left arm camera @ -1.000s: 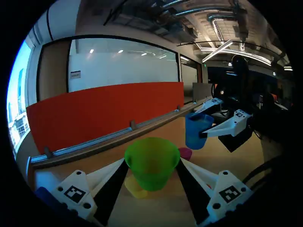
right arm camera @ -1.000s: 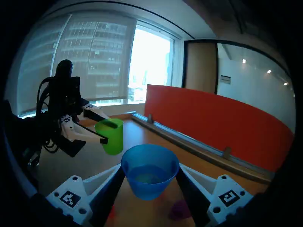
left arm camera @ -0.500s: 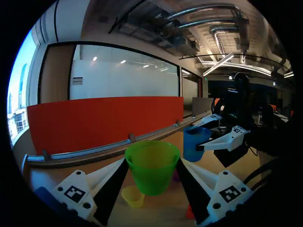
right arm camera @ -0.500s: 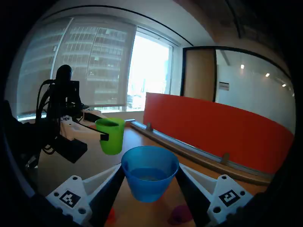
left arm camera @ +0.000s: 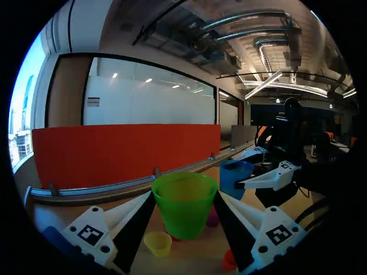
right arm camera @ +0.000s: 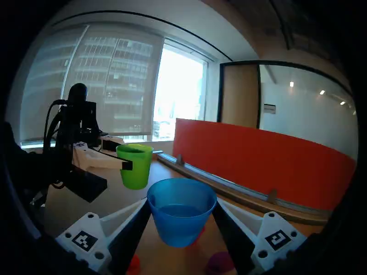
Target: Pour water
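While both cups are held up over the wooden table (left arm camera: pixel 198 255), the left gripper (left arm camera: pixel 185 198) pinches the green plastic cup (left arm camera: pixel 184 217) upright between its two fingers. The right gripper (right arm camera: pixel 181 206) clamps the blue plastic cup (right arm camera: pixel 180 231) likewise, upright, with water visible inside. The two cups are apart, rims roughly level. A small yellow cup (left arm camera: pixel 158 243) stands on the table beneath.

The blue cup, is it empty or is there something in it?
Partly full: inside the blue cup a level water surface shows, well below the rim. The right gripper holds it upright between its jaws.
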{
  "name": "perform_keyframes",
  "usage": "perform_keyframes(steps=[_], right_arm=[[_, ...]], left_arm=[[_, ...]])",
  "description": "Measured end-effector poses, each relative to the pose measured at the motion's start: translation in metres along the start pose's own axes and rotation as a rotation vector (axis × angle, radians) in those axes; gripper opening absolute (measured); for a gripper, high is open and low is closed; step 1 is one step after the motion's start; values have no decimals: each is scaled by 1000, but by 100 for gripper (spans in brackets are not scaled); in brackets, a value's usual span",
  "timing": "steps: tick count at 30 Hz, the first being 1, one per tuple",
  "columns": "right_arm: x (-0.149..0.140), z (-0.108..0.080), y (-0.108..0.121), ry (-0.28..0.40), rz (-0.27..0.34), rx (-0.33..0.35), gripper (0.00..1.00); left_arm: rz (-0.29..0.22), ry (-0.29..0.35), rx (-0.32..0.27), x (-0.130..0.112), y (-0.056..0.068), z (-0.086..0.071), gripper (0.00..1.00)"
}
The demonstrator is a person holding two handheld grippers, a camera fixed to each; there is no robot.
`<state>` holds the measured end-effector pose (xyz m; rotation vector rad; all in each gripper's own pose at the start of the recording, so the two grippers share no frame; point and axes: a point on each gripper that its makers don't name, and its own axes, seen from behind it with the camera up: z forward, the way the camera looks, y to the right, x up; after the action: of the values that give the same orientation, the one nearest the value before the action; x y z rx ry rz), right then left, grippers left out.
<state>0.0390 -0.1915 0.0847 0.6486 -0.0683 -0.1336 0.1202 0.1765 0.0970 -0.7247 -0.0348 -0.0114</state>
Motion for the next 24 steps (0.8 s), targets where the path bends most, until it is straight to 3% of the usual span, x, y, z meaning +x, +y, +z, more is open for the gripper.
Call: perform_keyframes(steps=[12, 24], right_arm=[[10, 4, -6, 15, -19, 26, 91], [18, 6, -15, 19, -106, 46, 91]], left_arm=[[8, -18, -48, -13, 12, 1, 87], [13, -57, -92, -37, 20, -3, 87]])
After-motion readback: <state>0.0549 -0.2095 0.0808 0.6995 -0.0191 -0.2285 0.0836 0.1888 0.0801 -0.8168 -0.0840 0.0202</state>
